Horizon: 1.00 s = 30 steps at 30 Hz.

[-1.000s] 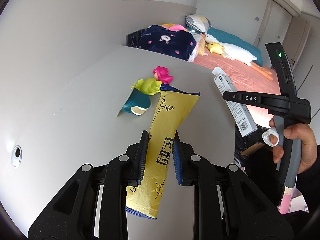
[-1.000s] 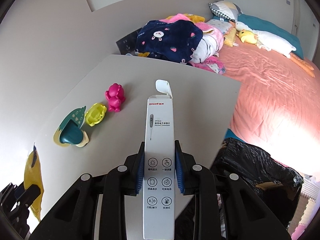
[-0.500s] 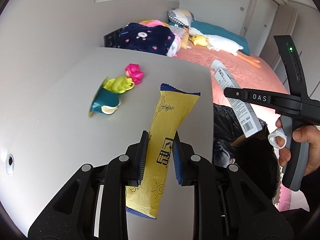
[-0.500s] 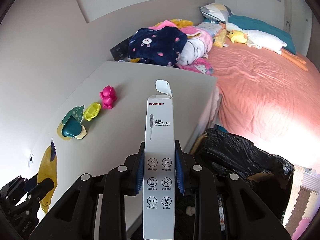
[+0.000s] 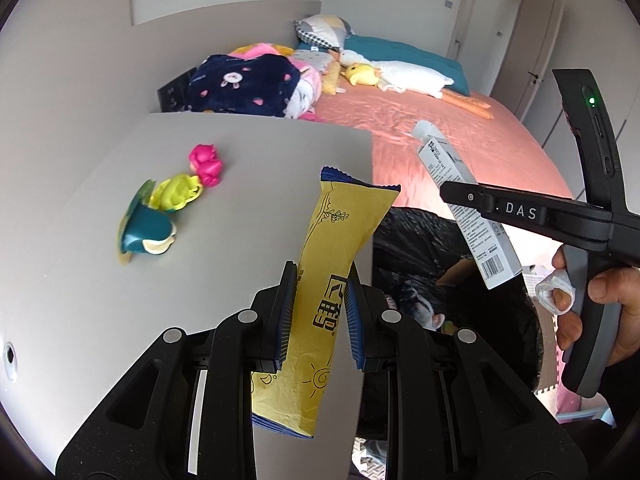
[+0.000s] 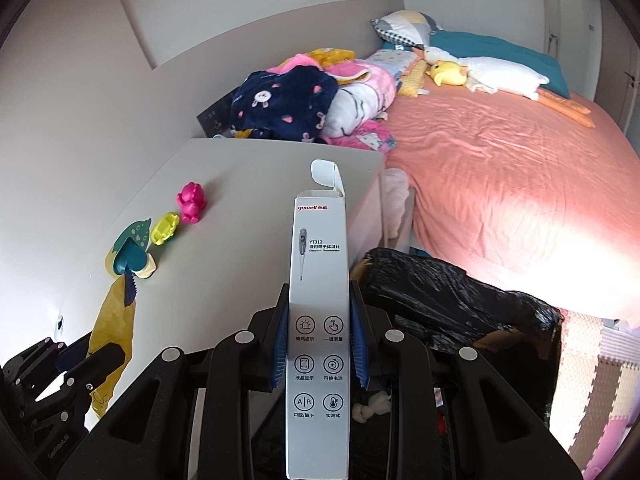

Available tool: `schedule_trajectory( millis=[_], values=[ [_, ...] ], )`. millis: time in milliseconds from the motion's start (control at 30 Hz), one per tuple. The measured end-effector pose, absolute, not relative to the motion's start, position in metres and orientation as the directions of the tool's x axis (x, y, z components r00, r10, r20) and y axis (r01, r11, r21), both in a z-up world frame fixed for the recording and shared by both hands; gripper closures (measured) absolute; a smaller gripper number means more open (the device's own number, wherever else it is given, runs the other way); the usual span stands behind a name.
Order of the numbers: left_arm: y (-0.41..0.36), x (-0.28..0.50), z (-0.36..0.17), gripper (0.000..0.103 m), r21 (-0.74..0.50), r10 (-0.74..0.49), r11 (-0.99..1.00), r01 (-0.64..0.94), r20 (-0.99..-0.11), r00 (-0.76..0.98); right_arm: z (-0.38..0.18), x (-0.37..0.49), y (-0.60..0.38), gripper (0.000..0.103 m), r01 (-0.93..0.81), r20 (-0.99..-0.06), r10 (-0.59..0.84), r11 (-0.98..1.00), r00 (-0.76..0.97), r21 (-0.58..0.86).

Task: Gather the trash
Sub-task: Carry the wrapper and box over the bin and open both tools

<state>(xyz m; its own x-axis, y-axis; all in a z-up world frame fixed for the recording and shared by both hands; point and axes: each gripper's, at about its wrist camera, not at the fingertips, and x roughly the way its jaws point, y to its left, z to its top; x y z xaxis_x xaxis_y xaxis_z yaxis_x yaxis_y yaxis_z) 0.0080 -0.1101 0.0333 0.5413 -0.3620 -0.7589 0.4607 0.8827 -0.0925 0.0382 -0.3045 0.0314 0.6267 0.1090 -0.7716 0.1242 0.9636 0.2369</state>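
My left gripper [image 5: 320, 276] is shut on a yellow snack wrapper [image 5: 340, 240] and holds it above the right edge of the grey table [image 5: 240, 168]. My right gripper [image 6: 319, 292] is shut on a white thermometer box [image 6: 320, 264] with its top flap open, held upright above the table edge. The box also shows in the left wrist view [image 5: 468, 208], over a black trash bag [image 5: 424, 248]. In the right wrist view the bag [image 6: 448, 304] sits on the floor between table and bed, and the wrapper [image 6: 112, 320] hangs at lower left.
A pink toy [image 5: 206, 164], a yellow toy [image 5: 176, 196] and a teal toy [image 5: 144, 232] lie on the table. A bed with a salmon cover [image 6: 500, 176], piled blankets [image 6: 288, 104] and plush toys stands behind. Foam mats [image 6: 592, 368] cover the floor at right.
Both grippers have moved right, off the table towards the black trash bag, each still holding its item. More of the bag shows now.
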Motion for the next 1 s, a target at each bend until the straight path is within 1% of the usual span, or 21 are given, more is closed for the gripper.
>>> schedule_trajectory(
  millis=[567, 933, 967, 1000],
  values=[
    [-0.178, 0.002, 0.032, 0.08, -0.084, -0.439, 0.792, 0.605, -0.767, 0.468, 0.031, 0.001, -0.363, 0.075, 0.258, -0.765, 0.022, 0.935, 0.644, 0.244],
    [-0.217, -0.007, 0.032, 0.079, -0.109, -0.503, 0.71, 0.696, -0.771, 0.392, 0.029, -0.021, -0.397, 0.075, 0.337, -0.777, -0.038, 0.913, 0.629, 0.228],
    [-0.22, -0.007, 0.031, 0.065, -0.123, -0.513, 0.692, 0.712, -0.777, 0.364, 0.029, -0.022, -0.399, 0.072, 0.339, -0.786, -0.043, 0.915, 0.617, 0.216],
    [-0.224, -0.008, 0.03, 0.047, -0.125, -0.511, 0.682, 0.721, -0.786, 0.347, 0.029, -0.022, -0.4, 0.065, 0.351, -0.798, -0.066, 0.918, 0.599, 0.187]
  ],
)
